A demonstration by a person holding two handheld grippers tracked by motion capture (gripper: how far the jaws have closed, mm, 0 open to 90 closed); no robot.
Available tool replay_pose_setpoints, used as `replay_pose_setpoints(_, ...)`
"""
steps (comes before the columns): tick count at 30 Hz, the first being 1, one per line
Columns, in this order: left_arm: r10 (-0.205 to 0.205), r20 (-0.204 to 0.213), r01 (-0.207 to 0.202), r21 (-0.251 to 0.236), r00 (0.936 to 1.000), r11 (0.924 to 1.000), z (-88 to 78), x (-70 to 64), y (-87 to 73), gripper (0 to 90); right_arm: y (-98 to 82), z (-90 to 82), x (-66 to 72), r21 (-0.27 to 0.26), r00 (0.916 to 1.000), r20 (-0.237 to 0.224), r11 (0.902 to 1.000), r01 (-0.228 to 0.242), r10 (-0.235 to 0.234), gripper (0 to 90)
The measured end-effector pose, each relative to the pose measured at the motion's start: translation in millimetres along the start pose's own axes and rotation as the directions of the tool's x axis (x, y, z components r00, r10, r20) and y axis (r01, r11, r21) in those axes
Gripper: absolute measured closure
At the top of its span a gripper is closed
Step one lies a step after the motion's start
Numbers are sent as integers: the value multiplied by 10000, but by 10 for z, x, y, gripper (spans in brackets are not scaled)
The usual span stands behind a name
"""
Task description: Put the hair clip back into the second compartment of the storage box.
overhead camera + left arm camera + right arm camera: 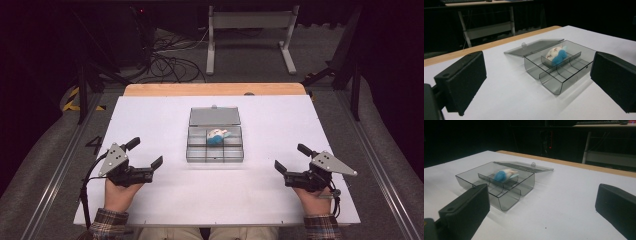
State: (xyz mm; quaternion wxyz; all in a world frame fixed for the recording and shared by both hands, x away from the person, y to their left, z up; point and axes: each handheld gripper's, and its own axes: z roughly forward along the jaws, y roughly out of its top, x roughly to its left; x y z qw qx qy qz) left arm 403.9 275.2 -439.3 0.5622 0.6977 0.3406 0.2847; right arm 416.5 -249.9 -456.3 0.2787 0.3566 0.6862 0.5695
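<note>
Plush toy point(217, 136) in the clear box point(215, 155), back middle cell: looks light, soft, squashy; pinch its blue body. Both hand-held grippers, left point(148, 158) and right point(290, 161), gape empty, flanking the box.

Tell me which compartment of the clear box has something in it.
The middle compartment of the back row, next to the open lid, holds the blue and white toy. The other compartments of the clear box look empty.

Each black hand-held gripper point(145, 154) carries a grey three-cornered plate dotted with screws — black cable trailing, plaid sleeves point(107, 223) behind.
</note>
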Motion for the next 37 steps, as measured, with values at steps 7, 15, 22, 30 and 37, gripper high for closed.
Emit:
replay_pose_setpoints(7,-33,71,35,-369,10000,9993,-64,26,-40,10,-8,-1,-7,-95,9999,-53,9999,-111,111,1)
replay_pose_setpoints(15,-51,84,54,-304,10000,9995,-100,31,-105,10,-17,6,-11,-63,10000,-29,10000,-46,46,1)
replay_pose_setpoints(22,-135,109,139,-429,9998,9990,-145,38,-130,10,-27,7,-12,-170,10000,-42,9998,-71,71,1)
replay_pose_setpoints(30,-226,145,232,-449,9996,9987,-153,52,-150,10,-26,4,-6,-212,10000,-77,9998,-32,31,1)
replay_pose_setpoints(37,-116,-13,116,-327,9999,9994,-161,61,-159,10,-19,-9,7,-290,10000,-75,9996,-17,15,1)
